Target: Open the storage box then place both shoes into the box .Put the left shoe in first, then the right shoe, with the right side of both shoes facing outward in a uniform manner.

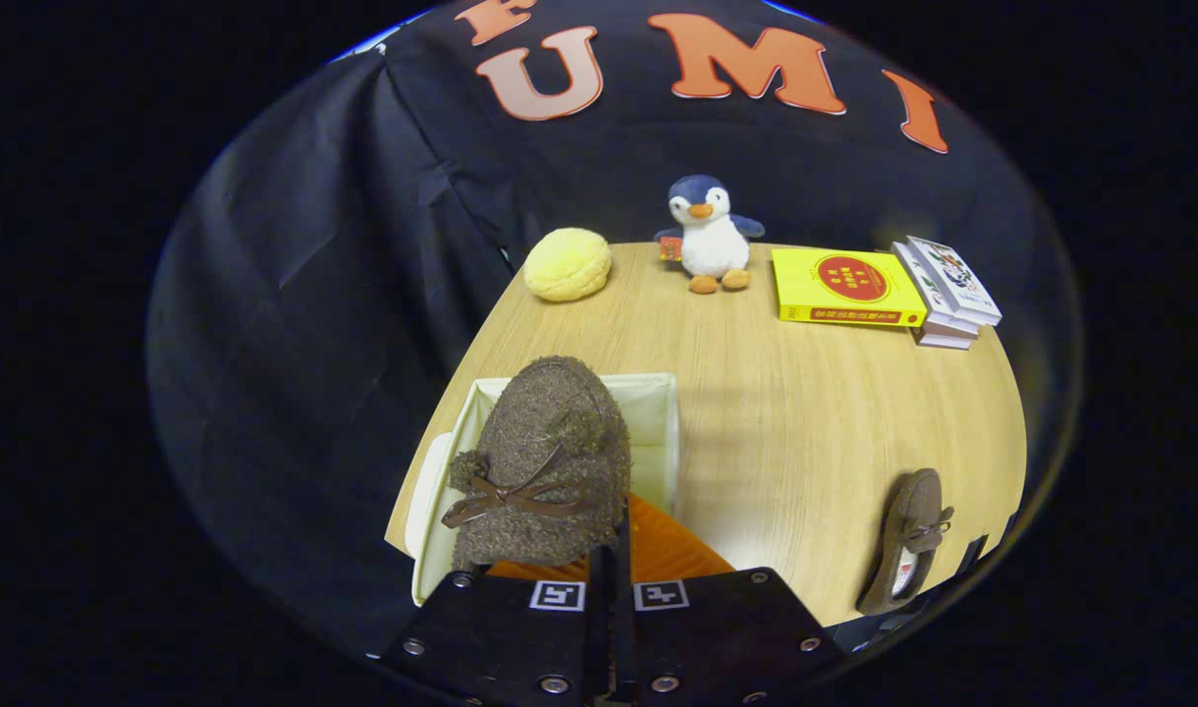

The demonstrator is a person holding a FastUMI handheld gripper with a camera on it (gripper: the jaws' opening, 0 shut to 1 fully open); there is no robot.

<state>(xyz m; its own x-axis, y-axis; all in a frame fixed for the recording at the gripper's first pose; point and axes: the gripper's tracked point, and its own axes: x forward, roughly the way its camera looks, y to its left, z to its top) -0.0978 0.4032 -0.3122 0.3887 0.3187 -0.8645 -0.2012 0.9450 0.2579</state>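
Gripper view puts you above the near left corner of a pale wood-grain worktop [815, 432]. Leftmost sits the storage box [658, 422], a cream, soft-walled, square-cornered bin with its top open; a paler flat panel, perhaps its lid, lies against its left side. Held over the box opening is a brown fuzzy shoe [545, 462], rounded at the toe, nubbly like boucle, with a thin leather bow across the vamp. Your gripper [609, 574] has its two black fingers drawn nearly together, only a thin slit between them, and they meet at the shoe's heel edge; you appear to be pinching that edge, though the contact itself is hidden behind the finger blocks. An orange ribbed surface shows just below the shoe, beside the fingers.

Beyond the box, at the far edge of the worktop, rests a yellow, domed, bun-shaped plush [567, 263]. Next along stands a soft penguin toy [709, 236], blue and white with orange feet. Then a flat yellow book [844, 287], and a small stack of white books [948, 293].

Well apart to your right, near the worktop's edge, lies the second brown shoe [908, 538], slim in this view, bow on top.
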